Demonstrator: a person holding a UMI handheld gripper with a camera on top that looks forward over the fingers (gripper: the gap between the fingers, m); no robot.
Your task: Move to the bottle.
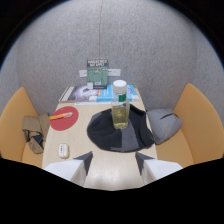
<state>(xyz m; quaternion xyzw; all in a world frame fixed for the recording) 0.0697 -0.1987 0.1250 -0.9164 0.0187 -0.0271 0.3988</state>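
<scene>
A clear bottle (120,105) with a white cap and yellowish liquid stands upright on a dark round cloth (120,132) in the middle of a light wooden table (107,165). My gripper (114,161) is open, its two fingers spread apart over the table's near edge. The bottle stands beyond the fingers, roughly in line with the gap between them, with bare table and cloth in between. Nothing is held between the fingers.
A red round mat (63,118) with an orange toothbrush (61,115) lies to the left. A small white device (63,149) sits near the left finger. Magazines (82,93) and a green sign (97,75) stand at the back. Orange seats flank the table; a grey bag (164,124) lies right.
</scene>
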